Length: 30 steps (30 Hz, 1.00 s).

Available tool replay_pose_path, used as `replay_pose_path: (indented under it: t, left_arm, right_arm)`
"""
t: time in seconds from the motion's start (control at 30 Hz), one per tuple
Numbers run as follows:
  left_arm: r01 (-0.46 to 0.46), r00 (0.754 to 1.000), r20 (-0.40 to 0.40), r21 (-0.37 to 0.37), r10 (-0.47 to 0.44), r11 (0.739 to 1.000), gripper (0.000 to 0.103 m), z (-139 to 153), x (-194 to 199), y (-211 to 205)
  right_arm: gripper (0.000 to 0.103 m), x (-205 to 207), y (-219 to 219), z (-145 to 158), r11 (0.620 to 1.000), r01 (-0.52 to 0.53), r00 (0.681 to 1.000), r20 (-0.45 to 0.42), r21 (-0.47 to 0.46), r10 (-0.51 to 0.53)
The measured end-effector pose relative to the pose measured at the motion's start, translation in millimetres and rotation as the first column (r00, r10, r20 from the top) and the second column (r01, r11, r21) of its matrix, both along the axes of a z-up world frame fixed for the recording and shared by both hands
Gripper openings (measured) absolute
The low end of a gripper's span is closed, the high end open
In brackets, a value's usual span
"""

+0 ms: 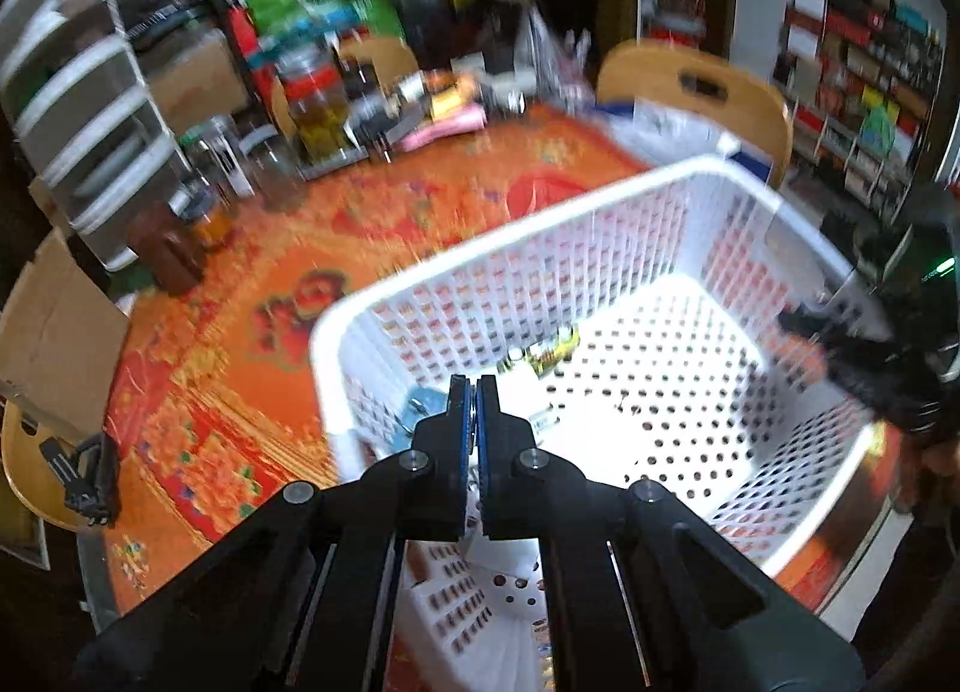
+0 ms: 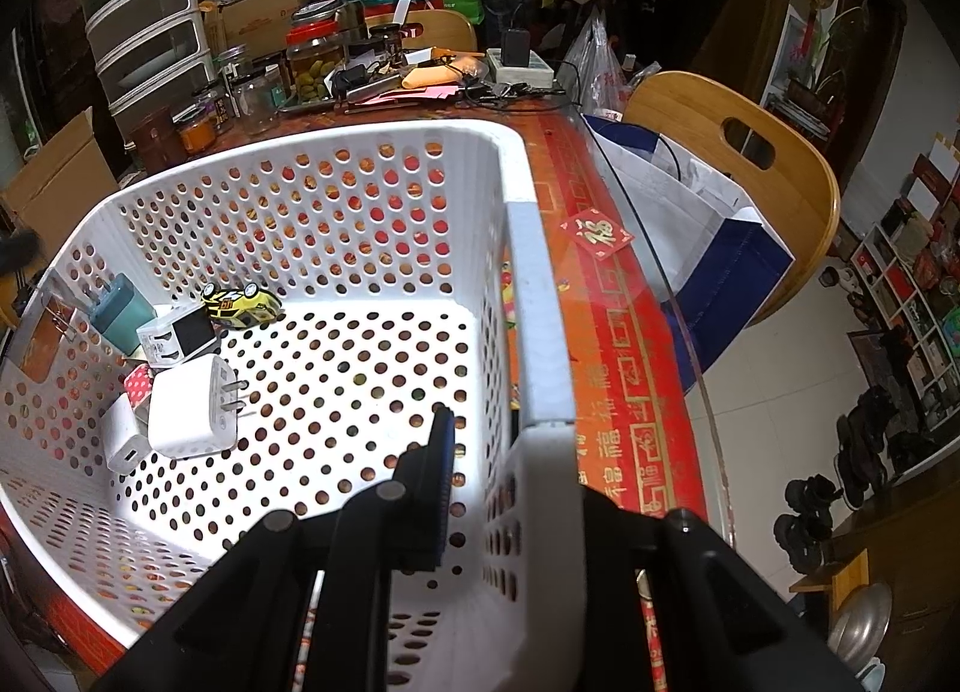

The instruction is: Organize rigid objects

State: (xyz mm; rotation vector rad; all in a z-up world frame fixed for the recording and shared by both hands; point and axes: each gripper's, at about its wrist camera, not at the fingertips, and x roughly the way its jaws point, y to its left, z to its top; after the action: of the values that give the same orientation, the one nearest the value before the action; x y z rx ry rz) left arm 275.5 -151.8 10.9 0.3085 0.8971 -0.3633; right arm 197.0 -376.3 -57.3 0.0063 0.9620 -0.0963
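Observation:
A white perforated basket (image 2: 528, 272) stands on the red and gold table (image 2: 624, 368); it also shows in the left wrist view (image 1: 516, 236). Inside lie a yellow toy car (image 2: 240, 302), a teal charger (image 2: 120, 308), a black-faced white charger (image 2: 177, 341) and two white chargers (image 2: 192, 410). My right gripper (image 2: 498, 452) is shut on the basket's right wall, one finger (image 2: 441, 476) inside. My left gripper (image 1: 476, 392) is shut on the basket's near wall, pads almost touching. The right gripper shows blurred at the basket's far side (image 1: 864, 356).
Jars (image 2: 312, 62), a power strip (image 2: 519, 65), papers and boxes crowd the table's far end. A drawer unit (image 2: 144, 14) stands at back left. A wooden chair (image 2: 756, 164) with a white-blue bag stands right of the table. Shoes lie on the floor at right.

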Motion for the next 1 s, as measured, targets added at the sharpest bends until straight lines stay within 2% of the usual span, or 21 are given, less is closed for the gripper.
replay_pose_path:
  t: [0.07, 0.17, 0.4, 0.5, 0.57, 0.6, 0.63, 0.7, 0.9, 1.0]
  left_arm:
    - [0.008, 0.999, -0.051, 0.026, -0.006, 1.0, 0.002, -19, 8, -10]
    - [0.003, 0.997, -0.081, 0.062, 0.002, 0.998, 0.002, -40, 12, -14]
    - [0.022, 0.987, -0.16, 0.118, -0.003, 0.993, 0.003, -63, 17, -21]
    - [0.039, 0.987, -0.159, 0.105, -0.022, 0.994, 0.02, -64, 16, -21]
    - [0.04, 0.989, -0.143, 0.092, -0.027, 0.995, 0.048, -58, 12, -20]
    - [0.033, 0.992, -0.124, 0.095, -0.021, 0.995, 0.079, -55, 9, -19]
    - [0.051, 0.994, -0.105, 0.064, -0.044, 0.997, 0.086, -48, 4, -19]
    - [0.053, 0.996, -0.08, 0.068, -0.048, 0.996, 0.102, -41, -3, -19]
    - [0.069, 0.996, -0.058, 0.074, -0.065, 0.995, 0.103, -38, -11, -21]
    - [0.074, 0.996, -0.059, 0.038, -0.072, 0.997, 0.103, -36, -14, -18]
  right_arm:
    - [0.016, 0, 1, -1, 1.0, -0.002, 1.0, 0.002, 0.001, 0.002]
    - [0.017, 0, 2, -1, 1.0, -0.006, 1.0, 0.003, 0.003, 0.006]
    - [0.017, -1, 1, -2, 1.0, -0.009, 1.0, 0.004, 0.006, 0.009]
    - [0.018, -2, 2, -2, 1.0, -0.01, 1.0, 0.006, 0.008, 0.01]
    - [0.018, -1, 2, -1, 1.0, -0.011, 1.0, 0.005, 0.007, 0.011]
    - [0.018, -1, 2, -2, 1.0, -0.011, 1.0, 0.005, 0.008, 0.011]
    - [0.018, -1, 2, -2, 1.0, -0.011, 1.0, 0.006, 0.008, 0.011]
    - [0.018, -1, 2, -1, 1.0, -0.01, 1.0, 0.005, 0.008, 0.01]
    - [0.018, -1, 2, -2, 1.0, -0.01, 1.0, 0.002, 0.009, 0.01]
    - [0.019, -1, 2, -2, 1.0, -0.01, 1.0, -0.002, 0.011, 0.01]
